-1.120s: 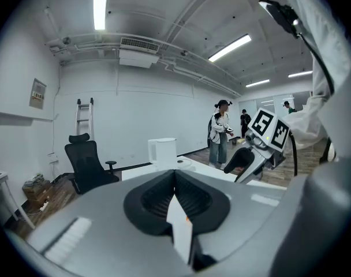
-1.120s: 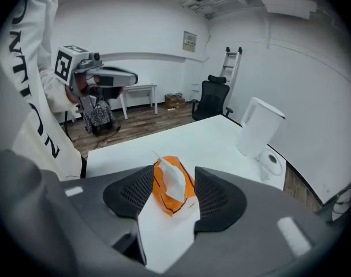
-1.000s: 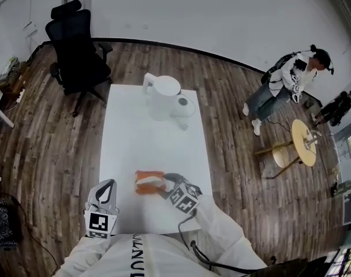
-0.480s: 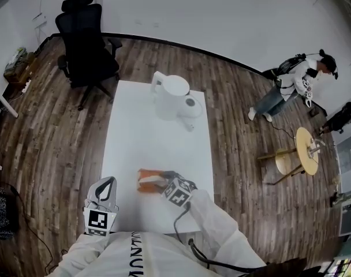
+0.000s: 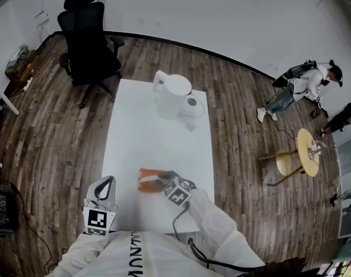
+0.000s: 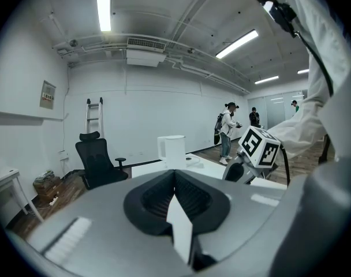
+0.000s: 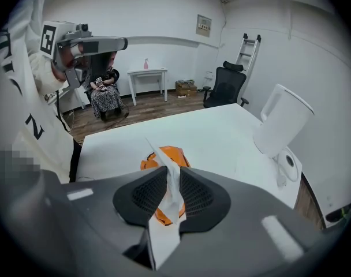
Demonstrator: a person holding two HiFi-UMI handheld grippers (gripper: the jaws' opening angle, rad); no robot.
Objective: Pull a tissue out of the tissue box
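Note:
An orange tissue box (image 5: 146,179) lies on the white table (image 5: 155,140) near its front edge. A white tissue (image 7: 167,172) stands up out of the box (image 7: 165,156). My right gripper (image 5: 161,182) points steeply down over the box's right end. Its jaws are closing, and in the right gripper view (image 7: 172,189) the dark pads pinch the tissue between them. My left gripper (image 5: 106,183) hovers off the table's front left corner, apart from the box. It is shut with nothing between its pads (image 6: 175,180).
A white kettle (image 5: 175,96) on its base stands at the table's far end. A black office chair (image 5: 89,45) is beyond the far left corner. People and a small round table (image 5: 305,146) are off to the right on the wood floor.
My right gripper sank a little onto the tissue box. The left gripper stayed put. The person at the right walked further away.

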